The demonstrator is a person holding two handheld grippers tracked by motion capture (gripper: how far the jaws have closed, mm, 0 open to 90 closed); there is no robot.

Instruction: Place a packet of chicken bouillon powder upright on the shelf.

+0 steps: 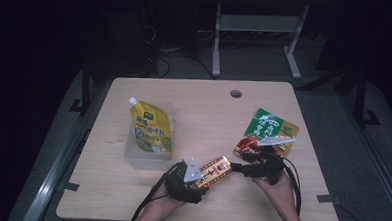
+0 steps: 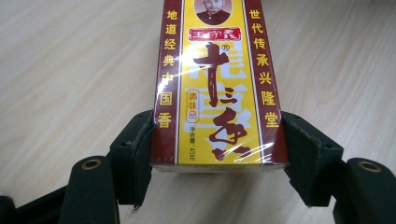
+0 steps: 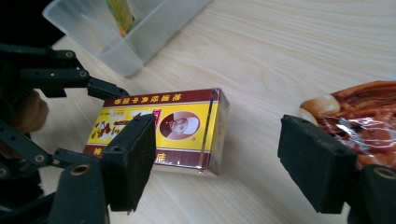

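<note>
left gripper [image 2: 217,154] clamps spice box [image 2: 217,84]; right gripper [image 3: 217,163] gapes.

The tabletop [image 1: 204,106] is lit from above against dark surroundings. Glare streaks the box's [image 2: 219,84] wrap. Near jaws blur slightly.

I work in a dim lab: a pale wooden table [image 1: 204,106] with a cable hole [image 1: 236,93], white metal desk legs [image 1: 217,41] and loose black cables [image 1: 161,64] behind
</note>
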